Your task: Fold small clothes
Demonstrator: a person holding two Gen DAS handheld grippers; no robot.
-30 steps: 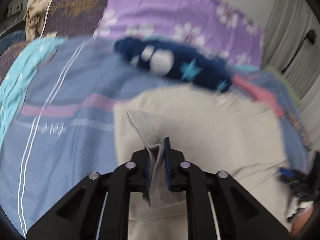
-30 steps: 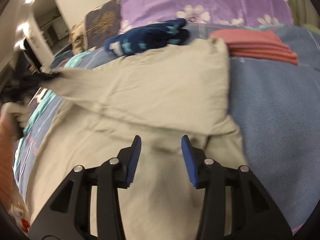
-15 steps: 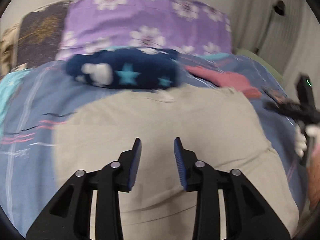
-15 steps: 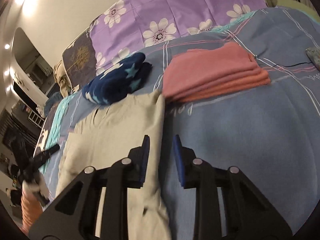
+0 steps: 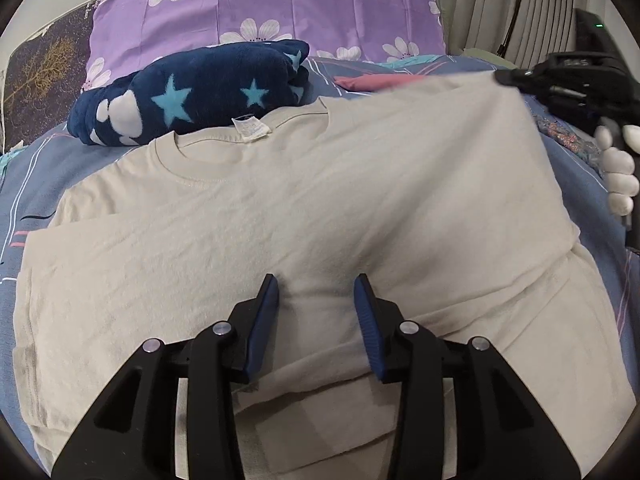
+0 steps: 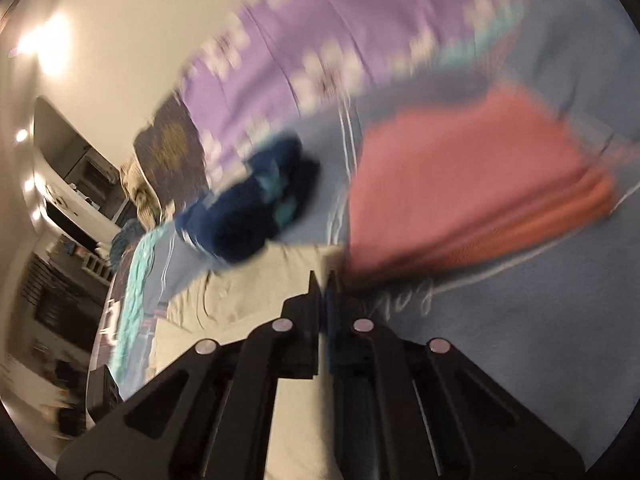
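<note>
One soft beige cotton T-shirt [image 5: 304, 216] lies creased beside a plush star-patterned blanket [image 5: 192, 92]

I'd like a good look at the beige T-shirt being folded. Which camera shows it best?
The left wrist view: the beige T-shirt fills the sharp picture, with collar, label and folded-over sleeve visible. The right wrist view is blurred by motion and shows only a strip of it beside the shut right gripper.
</note>
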